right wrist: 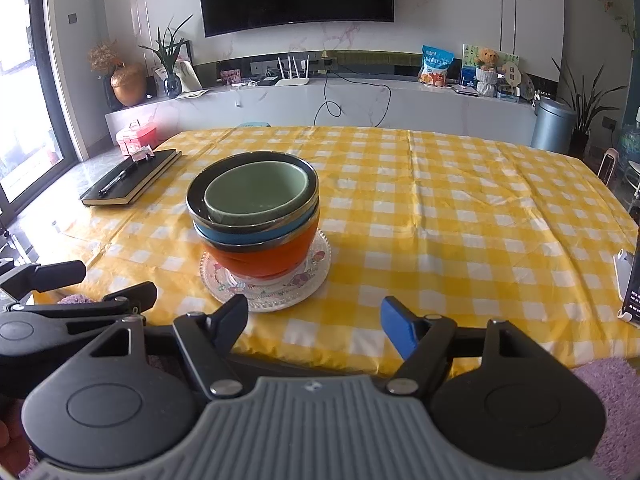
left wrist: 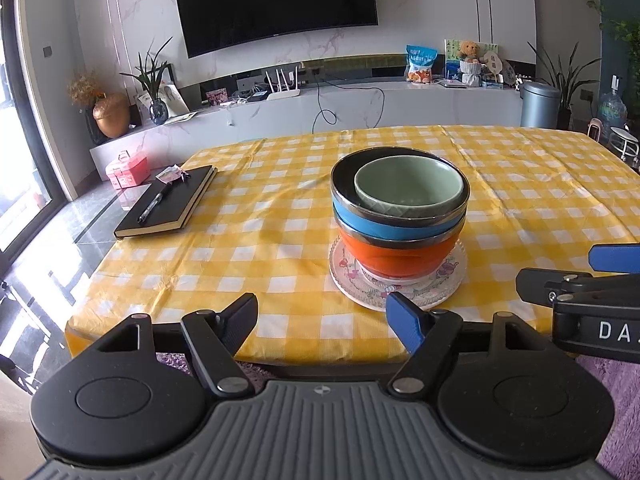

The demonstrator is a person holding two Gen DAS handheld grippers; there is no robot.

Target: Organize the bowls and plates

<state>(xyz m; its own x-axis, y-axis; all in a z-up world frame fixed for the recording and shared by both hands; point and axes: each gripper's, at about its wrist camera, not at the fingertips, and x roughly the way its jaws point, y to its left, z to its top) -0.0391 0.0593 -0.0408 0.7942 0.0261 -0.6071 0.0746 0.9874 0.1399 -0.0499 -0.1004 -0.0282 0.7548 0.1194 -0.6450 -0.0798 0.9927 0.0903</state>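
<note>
Bowls stacked on a plate (left wrist: pixel 400 284), near the front edge of a table (left wrist: pixel 280 208) under a yellow-and-white check cloth. Order, bottom up: orange bowl (left wrist: pixel 394 254), blue bowl (left wrist: pixel 384 226), green bowl (left wrist: pixel 408 186). Green bowl sits off-centre inside the blue one, toward its right rim. Plate mostly hidden by the orange bowl; only its patterned rim shows, pattern too small to make out.

Left gripper (left wrist: pixel 322 320): jaws wide, nothing between them, short of the table edge, apart from the plate. Right gripper (right wrist: pixel 314 320): jaws wide, nothing held, also short of the stack. In the left view, the right gripper is cut off at the right margin; white letters "DA" readable on its body, rest outside the frame.

Notebook (left wrist: pixel 168 204) at left of table, pen (left wrist: pixel 154 204) lying on it. Crumpled scrap at its far corner, not identifiable. Blue bag (left wrist: pixel 420 62) on the far counter carries print, unreadable. Dark object at the right margin of the right view, cut off, small white text illegible.
</note>
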